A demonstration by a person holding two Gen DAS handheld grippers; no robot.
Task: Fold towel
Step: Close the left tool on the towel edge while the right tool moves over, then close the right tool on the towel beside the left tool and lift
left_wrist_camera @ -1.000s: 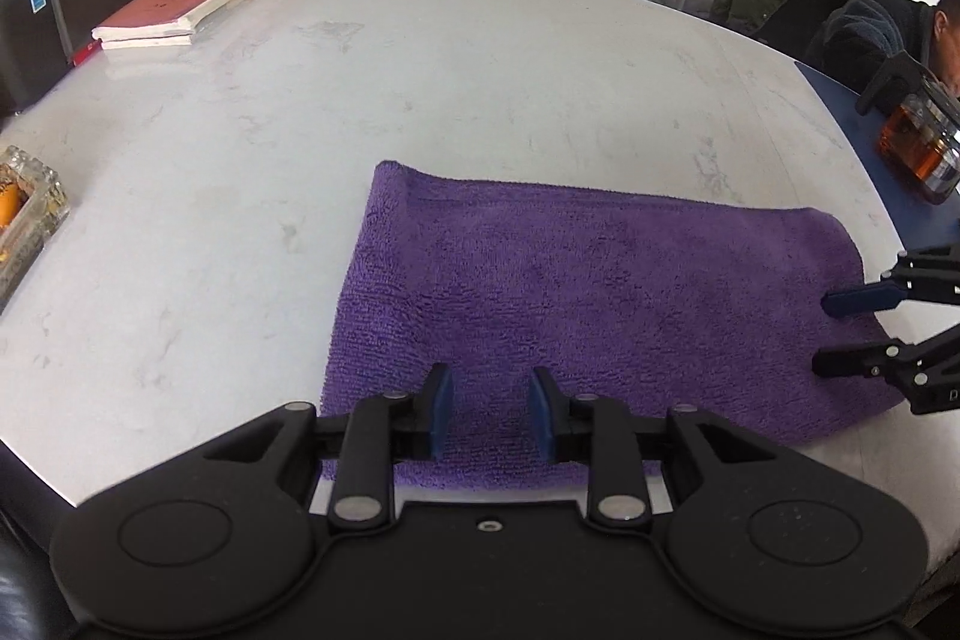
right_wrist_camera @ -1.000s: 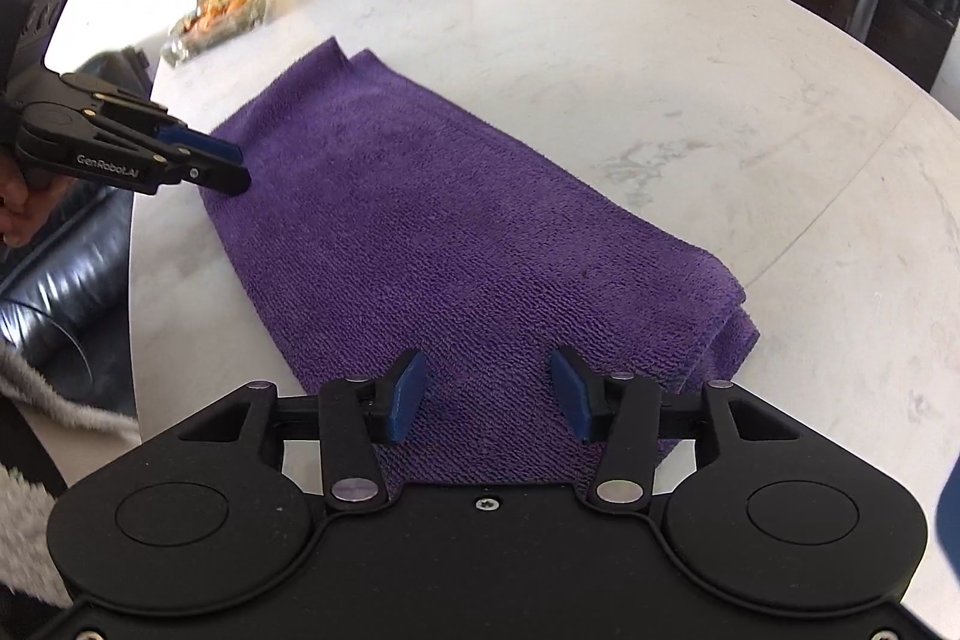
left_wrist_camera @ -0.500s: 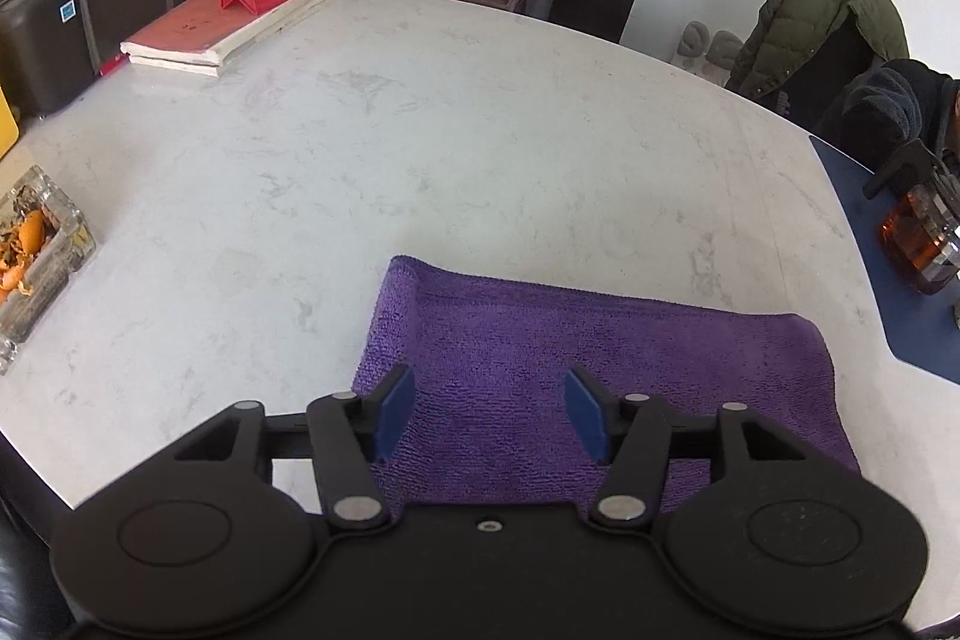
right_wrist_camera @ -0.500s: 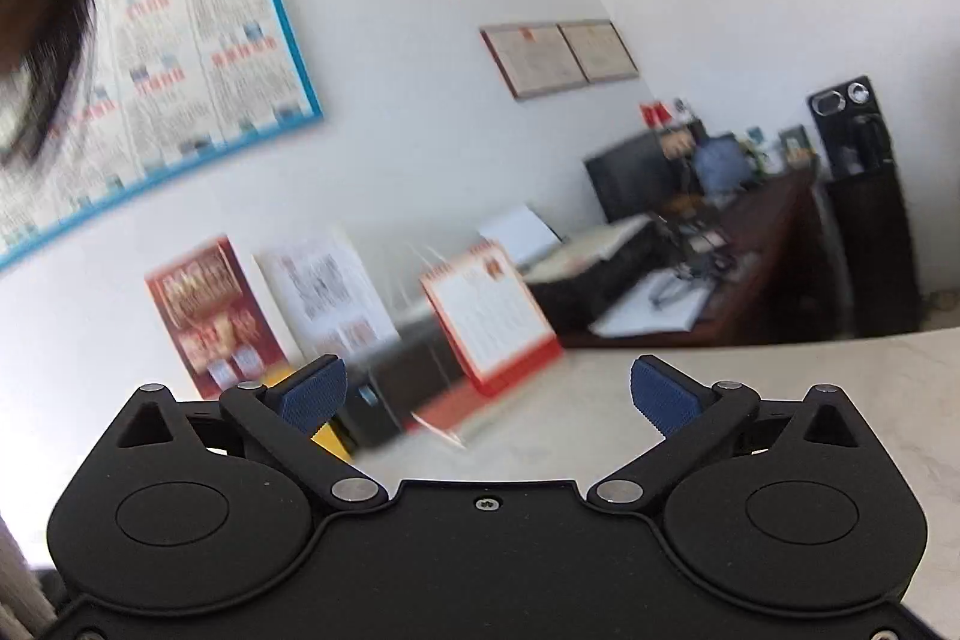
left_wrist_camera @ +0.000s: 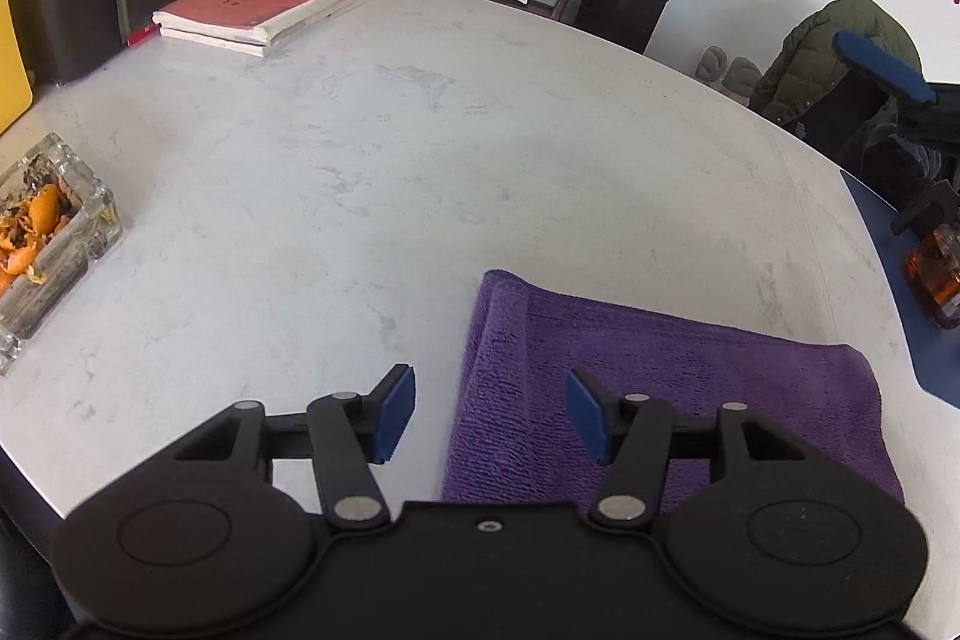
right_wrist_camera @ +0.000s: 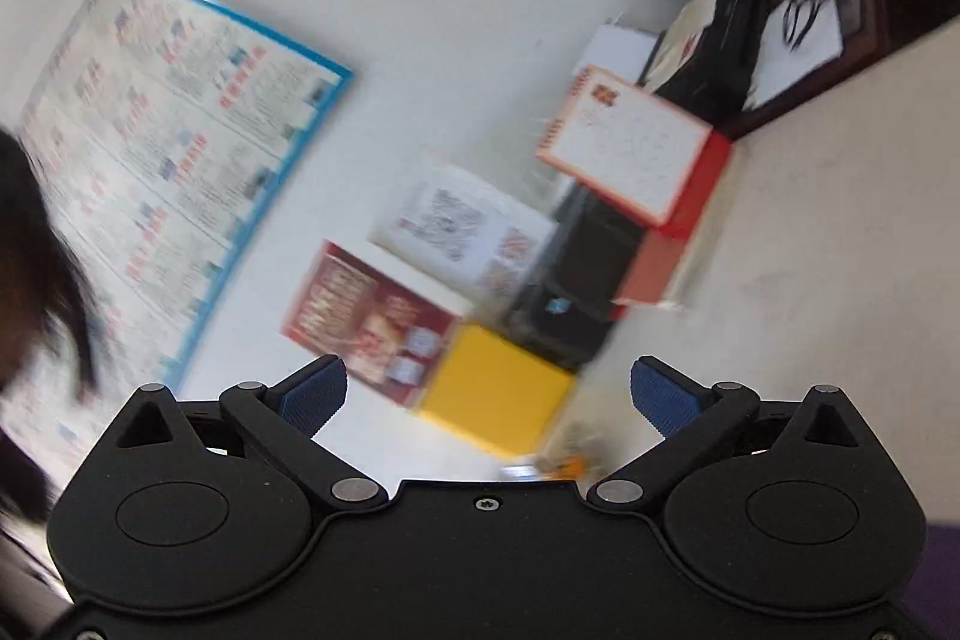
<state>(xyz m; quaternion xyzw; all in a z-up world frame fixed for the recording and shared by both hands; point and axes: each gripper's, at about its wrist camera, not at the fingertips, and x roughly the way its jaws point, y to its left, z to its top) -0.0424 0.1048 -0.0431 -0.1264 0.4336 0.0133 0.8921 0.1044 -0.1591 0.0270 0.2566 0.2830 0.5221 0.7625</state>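
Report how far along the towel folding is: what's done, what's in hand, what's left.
Done: the purple terry towel lies on the white marble table as a folded, layered rectangle, its doubled edge showing on the left. In hand: nothing. The left gripper has open jaws above the towel's left edge, gripping no cloth, and the right gripper is wide open, aimed at the wall. Left: perhaps nothing; whether another fold is intended can't be told.
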